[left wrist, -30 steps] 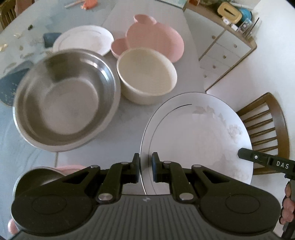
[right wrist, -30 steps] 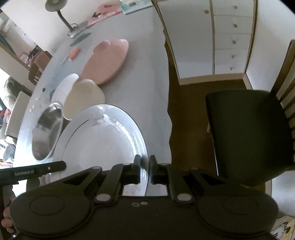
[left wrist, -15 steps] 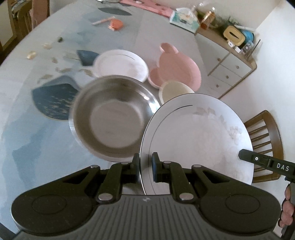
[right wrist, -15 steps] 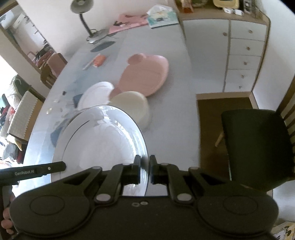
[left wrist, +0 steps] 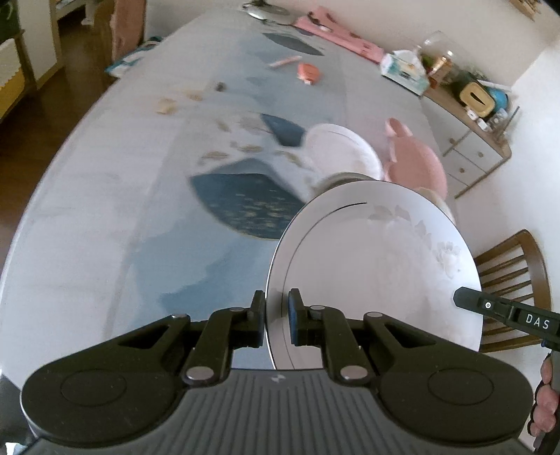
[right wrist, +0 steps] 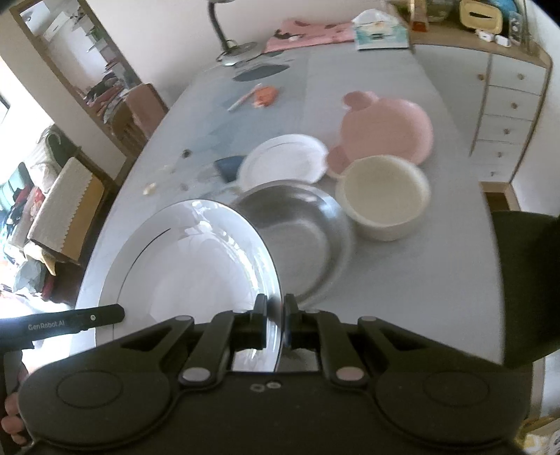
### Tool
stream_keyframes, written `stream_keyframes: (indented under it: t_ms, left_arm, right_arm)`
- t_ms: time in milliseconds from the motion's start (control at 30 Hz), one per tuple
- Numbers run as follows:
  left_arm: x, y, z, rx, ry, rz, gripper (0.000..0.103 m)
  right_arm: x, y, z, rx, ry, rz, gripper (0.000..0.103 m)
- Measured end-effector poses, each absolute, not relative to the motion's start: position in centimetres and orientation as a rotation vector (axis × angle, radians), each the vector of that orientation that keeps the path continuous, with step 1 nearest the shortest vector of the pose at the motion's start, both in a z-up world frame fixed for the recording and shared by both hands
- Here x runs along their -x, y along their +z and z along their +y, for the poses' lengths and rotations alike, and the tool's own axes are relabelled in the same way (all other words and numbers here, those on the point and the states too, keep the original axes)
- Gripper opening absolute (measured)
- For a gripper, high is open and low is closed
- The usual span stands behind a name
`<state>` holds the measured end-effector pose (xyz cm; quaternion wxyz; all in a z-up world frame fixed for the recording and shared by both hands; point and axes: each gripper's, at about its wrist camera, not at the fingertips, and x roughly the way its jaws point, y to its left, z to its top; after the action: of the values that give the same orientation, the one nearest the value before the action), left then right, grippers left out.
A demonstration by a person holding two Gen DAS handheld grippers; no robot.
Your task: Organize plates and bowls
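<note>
Both grippers hold one large white plate with a dark rim line, lifted above the table. My left gripper is shut on its left edge. My right gripper is shut on its right edge; the plate also shows in the right wrist view. On the table stand a steel bowl, a cream bowl, a small white plate and a pink bear-shaped plate. In the left wrist view the held plate hides the bowls.
The long table carries a blue patterned cloth, a pen and an orange item, a lamp base and a tissue box. A wooden chair and a white drawer cabinet stand to the right.
Both grippers have risen and swung left with the plate. The bowls slid out of the left wrist view and came into the right wrist view.
</note>
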<state>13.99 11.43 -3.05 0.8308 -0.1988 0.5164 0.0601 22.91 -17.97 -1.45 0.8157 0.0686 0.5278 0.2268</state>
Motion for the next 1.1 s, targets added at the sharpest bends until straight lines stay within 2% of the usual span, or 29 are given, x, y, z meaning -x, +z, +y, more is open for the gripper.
stream_keyframes:
  t_ms: [367, 600, 867, 1100]
  left_arm:
    - [-10.6, -4.4, 21.2, 0.405, 0.191, 1.105, 0.012]
    - [-9.6, -7.5, 25.9, 0.416, 0.239, 1.131, 0.012]
    - [-8.7, -11.3, 27.9, 0.381, 0.26, 1.176, 0.012]
    - [-7.8, -12.8, 28.2, 0.366, 0.249, 1.19, 0.012]
  right_arm:
    - [-19.7, -3.1, -7.4, -0.141, 0.513, 1.15, 0.01]
    - [-17.8, -5.5, -2.0, -0.113, 0.53, 1.183, 0.01]
    - [-16.1, -9.9, 0.6, -0.137, 0.519, 1.243, 0.01]
    - [-14.9, -11.6, 1.1, -0.123, 0.512, 1.266, 0.011]
